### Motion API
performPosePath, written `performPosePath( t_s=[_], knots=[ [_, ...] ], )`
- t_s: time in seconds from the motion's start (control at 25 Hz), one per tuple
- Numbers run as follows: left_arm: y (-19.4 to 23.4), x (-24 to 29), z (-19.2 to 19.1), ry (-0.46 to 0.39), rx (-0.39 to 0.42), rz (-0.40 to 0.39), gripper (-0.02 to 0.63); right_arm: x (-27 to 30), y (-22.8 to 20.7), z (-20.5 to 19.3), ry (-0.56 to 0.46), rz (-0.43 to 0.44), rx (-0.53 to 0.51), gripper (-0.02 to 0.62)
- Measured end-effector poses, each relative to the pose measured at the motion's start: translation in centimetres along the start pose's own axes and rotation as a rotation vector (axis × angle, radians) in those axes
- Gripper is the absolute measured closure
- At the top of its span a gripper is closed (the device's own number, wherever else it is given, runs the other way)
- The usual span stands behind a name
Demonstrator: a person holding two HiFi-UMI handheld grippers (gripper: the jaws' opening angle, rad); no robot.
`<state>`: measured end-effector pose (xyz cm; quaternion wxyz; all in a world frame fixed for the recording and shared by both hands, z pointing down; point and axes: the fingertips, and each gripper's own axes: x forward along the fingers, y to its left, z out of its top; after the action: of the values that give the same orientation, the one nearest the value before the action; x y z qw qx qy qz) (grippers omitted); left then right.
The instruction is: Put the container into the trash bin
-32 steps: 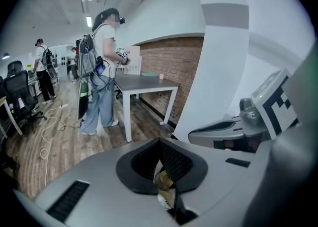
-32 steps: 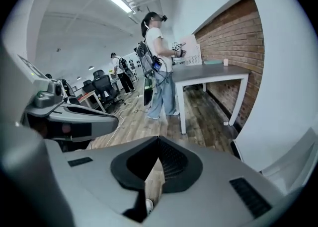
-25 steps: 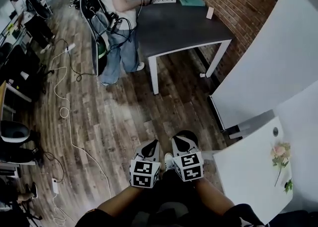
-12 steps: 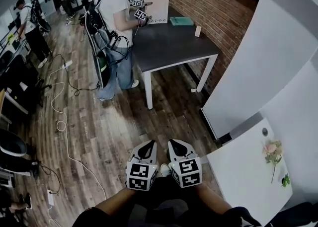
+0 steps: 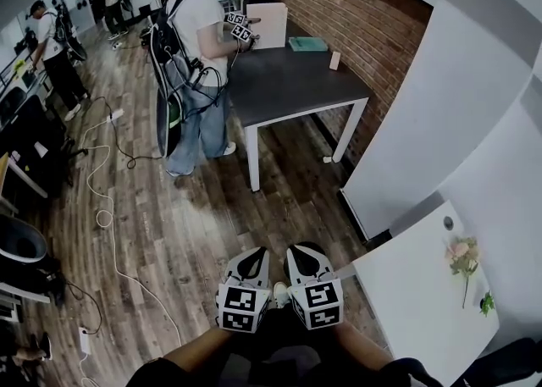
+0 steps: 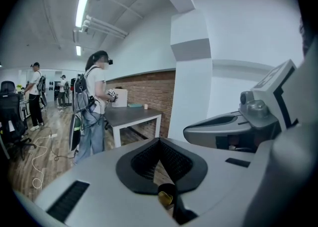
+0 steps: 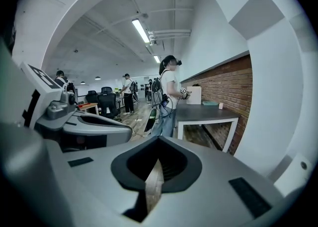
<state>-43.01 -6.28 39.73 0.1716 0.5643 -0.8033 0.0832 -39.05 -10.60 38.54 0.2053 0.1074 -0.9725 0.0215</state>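
Left gripper (image 6: 159,140): jaws pressed together at the tips, pinching nothing. A small yellowish bit sits low in the slot behind the pads; we cannot tell what it is. Right gripper (image 7: 158,139): jaws also pressed together, with nothing between them. In the head view we hold both side by side, close to the body, above the wooden plank floor (image 5: 169,207).

One small pale container (image 5: 334,60) stands on the dark table (image 5: 288,85) by the brick wall (image 5: 373,30), well apart from both grippers. On that table we also count one white box (image 5: 269,25) and one flat teal item (image 5: 307,44).

A person with a backpack (image 5: 199,30) stands at the table. Two more people are farther off. One white table (image 5: 415,292) at lower right bears a pink flower (image 5: 461,254). A white cable (image 5: 106,207) trails over the floor.
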Motion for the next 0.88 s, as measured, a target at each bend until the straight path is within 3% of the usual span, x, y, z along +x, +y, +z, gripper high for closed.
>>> performPosePath(
  t_s=[0.88],
  knots=[
    [-0.6,-2.6,-0.5,-0.016,0.017,-0.004,0.598,-1.9,1.9,-1.2,-0.003,-0.008,0.022,0.583]
  ],
)
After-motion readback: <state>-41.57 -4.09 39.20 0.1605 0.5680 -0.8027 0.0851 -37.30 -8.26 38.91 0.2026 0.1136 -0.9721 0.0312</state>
